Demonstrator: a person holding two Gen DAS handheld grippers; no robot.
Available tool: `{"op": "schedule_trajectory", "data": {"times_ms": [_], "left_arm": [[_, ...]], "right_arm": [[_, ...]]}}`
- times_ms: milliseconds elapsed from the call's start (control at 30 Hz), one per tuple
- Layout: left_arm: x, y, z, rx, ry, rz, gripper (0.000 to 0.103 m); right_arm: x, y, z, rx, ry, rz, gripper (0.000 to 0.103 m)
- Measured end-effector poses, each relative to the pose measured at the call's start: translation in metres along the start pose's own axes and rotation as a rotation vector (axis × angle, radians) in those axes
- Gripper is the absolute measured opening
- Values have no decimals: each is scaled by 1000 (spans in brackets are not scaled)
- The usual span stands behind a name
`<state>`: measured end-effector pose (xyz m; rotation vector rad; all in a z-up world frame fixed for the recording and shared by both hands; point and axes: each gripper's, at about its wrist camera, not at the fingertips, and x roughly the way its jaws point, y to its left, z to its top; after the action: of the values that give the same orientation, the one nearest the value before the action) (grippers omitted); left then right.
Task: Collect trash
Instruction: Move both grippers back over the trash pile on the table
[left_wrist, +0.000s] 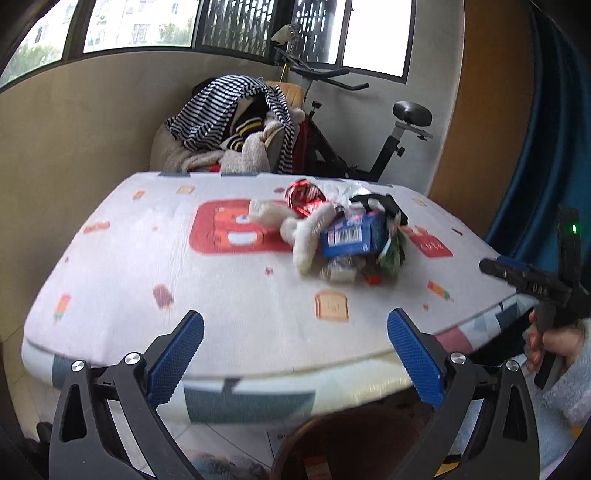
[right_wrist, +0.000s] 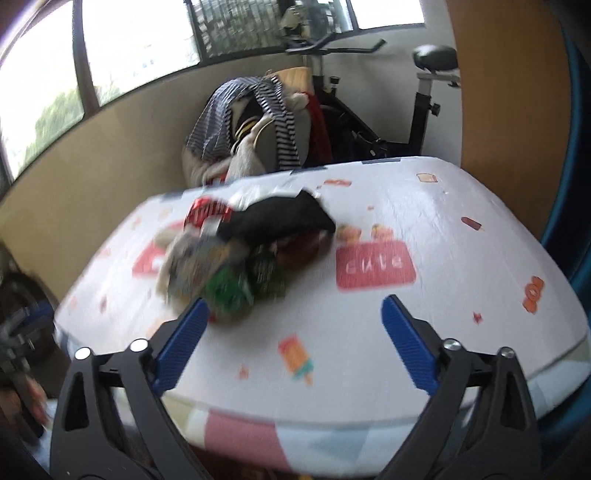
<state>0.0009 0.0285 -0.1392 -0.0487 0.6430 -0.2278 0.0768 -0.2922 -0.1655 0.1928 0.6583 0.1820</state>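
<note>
A heap of trash lies on the white printed table cover (left_wrist: 229, 295): a blue barcoded packet (left_wrist: 349, 236), a red foil wrapper (left_wrist: 303, 197), white fluffy scraps (left_wrist: 306, 236), a black piece (left_wrist: 384, 205) and a green wrapper (left_wrist: 391, 254). My left gripper (left_wrist: 295, 354) is open at the near table edge, well short of the heap, nothing between its blue pads. In the right wrist view the same heap shows blurred, with the black piece (right_wrist: 280, 218) and green wrapper (right_wrist: 229, 291). My right gripper (right_wrist: 293, 343) is open, its left fingertip close to the green wrapper.
The other hand-held gripper (left_wrist: 535, 284), gripped by a hand (left_wrist: 550, 343), is at the table's right edge. Behind the table are a chair piled with striped clothes (left_wrist: 229, 122) and an exercise bike (left_wrist: 369, 140). A brown round container (left_wrist: 351, 443) sits below the near edge.
</note>
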Motion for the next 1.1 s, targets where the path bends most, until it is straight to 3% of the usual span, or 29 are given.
{"op": "schedule_trajectory", "data": {"times_ms": [100,167,233,300,500,633,700,767,800,833,933,1100], "left_arm": [[13,2,16,0,11,35,97],[22,7,24,-20,22,36,97],[28,11,29,-42,18,32,97],[36,15,34,-63,19,26,97],[58,27,40,-94,51,37,97],[66,34,38,-99,70,40,97],[70,36,36,-106,81,34,97],[73,37,34,-109,96,25,97],[74,36,33,-107,100,22,97],[75,36,33,-104,102,20,97],[76,33,32,-103,107,3,97],[81,39,36,-189,124,-72,93]], "right_arm": [[19,-14,25,64,4,17,88],[35,-23,38,110,17,46,82],[63,-34,51,169,52,89,68],[92,-42,60,204,89,100,64],[151,-53,57,361,147,111,62],[169,-56,49,483,152,175,62],[173,-60,44,565,147,248,54],[171,-63,42,615,136,305,35],[166,-66,43,623,119,316,18],[162,-68,46,623,104,312,12],[134,-70,60,565,20,264,11],[79,-68,92,372,-119,139,11]]}}
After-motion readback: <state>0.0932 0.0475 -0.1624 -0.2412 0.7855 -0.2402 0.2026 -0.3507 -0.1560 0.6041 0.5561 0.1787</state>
